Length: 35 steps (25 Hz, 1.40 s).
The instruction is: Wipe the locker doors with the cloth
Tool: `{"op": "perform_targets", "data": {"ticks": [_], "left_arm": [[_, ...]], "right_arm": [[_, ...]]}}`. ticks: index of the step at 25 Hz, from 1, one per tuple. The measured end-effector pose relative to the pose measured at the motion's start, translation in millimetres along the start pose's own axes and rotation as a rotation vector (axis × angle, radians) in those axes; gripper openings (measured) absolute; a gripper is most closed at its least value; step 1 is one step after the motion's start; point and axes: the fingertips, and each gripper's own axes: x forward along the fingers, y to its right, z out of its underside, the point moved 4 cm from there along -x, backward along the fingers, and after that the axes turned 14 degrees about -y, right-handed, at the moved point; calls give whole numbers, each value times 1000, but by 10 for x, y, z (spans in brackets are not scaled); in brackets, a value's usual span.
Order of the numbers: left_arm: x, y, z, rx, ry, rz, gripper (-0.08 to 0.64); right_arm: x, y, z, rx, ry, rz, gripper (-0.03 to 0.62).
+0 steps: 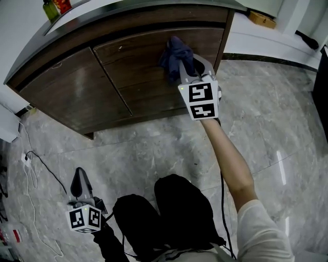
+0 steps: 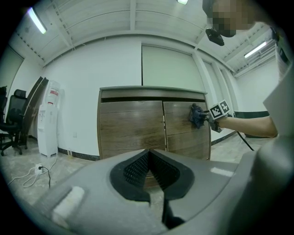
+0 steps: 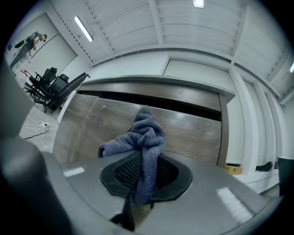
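Note:
A dark wooden locker with two doors stands by the wall: the left door (image 1: 72,94) and the right door (image 1: 136,69). My right gripper (image 1: 185,69) is shut on a blue-grey cloth (image 1: 173,55), which is bunched against the upper part of the right door. In the right gripper view the cloth (image 3: 145,137) hangs out between the pads in front of the door (image 3: 197,133). My left gripper (image 1: 78,182) hangs low over the floor, far from the locker, jaws together and empty. The left gripper view shows both doors (image 2: 131,133) and the cloth (image 2: 197,115) from a distance.
Bottles (image 1: 56,7) stand on the locker top. A white power strip with cable (image 1: 26,159) lies on the marble floor at left. A cardboard box (image 1: 262,19) sits right of the locker. A water dispenser (image 2: 48,117) and office chairs (image 2: 11,120) stand left.

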Motion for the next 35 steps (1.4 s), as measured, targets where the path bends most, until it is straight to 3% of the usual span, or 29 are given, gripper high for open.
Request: {"op": "perform_targets", "data": {"ticks": [18,26,35], "left_arm": [[66,44,55,13,4,11,-2],[73,31,68,1,-3,10,-1],[53,-38,107,-16,-12,-2,-2]], "right_arm": [[-188,862,520,69,-81,164,55],[-161,837,796,74,-104,196,51],[-84,539,917,83,-108,165,48]]}}
